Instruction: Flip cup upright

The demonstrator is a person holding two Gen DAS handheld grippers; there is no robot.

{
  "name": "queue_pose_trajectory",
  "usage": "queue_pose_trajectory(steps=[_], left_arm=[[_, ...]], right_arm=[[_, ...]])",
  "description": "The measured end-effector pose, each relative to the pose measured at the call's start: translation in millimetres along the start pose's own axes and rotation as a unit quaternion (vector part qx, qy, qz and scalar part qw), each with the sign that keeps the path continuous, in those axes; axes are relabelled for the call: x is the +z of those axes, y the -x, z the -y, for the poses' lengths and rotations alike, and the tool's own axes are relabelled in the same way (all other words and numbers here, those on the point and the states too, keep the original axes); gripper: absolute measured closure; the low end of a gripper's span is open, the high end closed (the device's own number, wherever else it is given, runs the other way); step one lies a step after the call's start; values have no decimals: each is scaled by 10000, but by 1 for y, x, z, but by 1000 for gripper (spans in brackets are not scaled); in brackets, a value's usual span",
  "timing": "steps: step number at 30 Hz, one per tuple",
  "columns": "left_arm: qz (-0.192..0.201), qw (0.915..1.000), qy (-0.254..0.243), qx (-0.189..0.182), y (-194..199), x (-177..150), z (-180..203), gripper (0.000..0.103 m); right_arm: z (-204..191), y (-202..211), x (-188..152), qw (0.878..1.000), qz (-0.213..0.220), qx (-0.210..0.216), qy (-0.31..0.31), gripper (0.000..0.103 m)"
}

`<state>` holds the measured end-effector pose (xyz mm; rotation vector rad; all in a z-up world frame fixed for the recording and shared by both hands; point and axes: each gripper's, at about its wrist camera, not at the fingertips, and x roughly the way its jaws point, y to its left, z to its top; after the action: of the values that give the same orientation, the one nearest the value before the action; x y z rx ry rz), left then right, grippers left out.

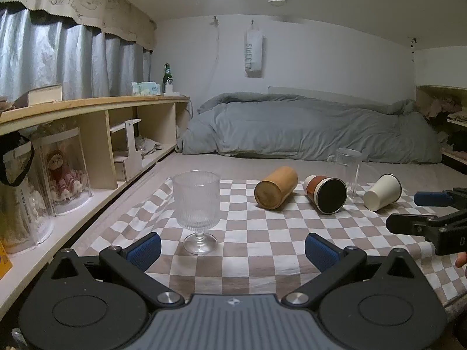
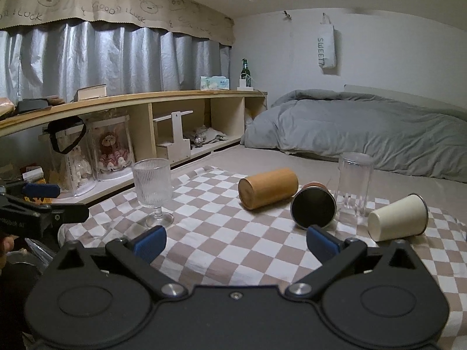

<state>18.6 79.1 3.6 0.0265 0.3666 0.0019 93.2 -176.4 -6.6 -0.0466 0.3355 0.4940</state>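
Three cups lie on their sides on the checkered cloth (image 1: 248, 233): a wooden cup (image 1: 275, 188) (image 2: 267, 188), a brown cup with a black base (image 1: 325, 194) (image 2: 313, 208), and a cream paper cup (image 1: 382, 192) (image 2: 397, 217). A ribbed stemmed glass (image 1: 197, 207) (image 2: 153, 191) stands upright at the left. A clear tall glass (image 1: 347, 170) (image 2: 354, 182) stands behind the brown cup. My left gripper (image 1: 232, 250) is open and empty, just behind the stemmed glass. My right gripper (image 2: 236, 243) is open and empty, close in front of the brown cup.
A low wooden shelf (image 1: 96, 108) with doll cases runs along the left. A grey duvet (image 1: 306, 122) lies on the bed behind the cloth. The other gripper shows at the right edge of the left wrist view and the left edge of the right wrist view.
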Motion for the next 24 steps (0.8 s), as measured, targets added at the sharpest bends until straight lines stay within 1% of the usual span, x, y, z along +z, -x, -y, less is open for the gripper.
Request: queue_pose_trajectory(steps=[10,24], left_arm=[[9,10000,-54,-36,0,-1,1,0],[-45,10000,-81,-22,-2,-3,1,0]], right_arm=[[-2,2,-1,10000,50,27,37,0],[-2,1,-2,9999,-2,46,121,0]])
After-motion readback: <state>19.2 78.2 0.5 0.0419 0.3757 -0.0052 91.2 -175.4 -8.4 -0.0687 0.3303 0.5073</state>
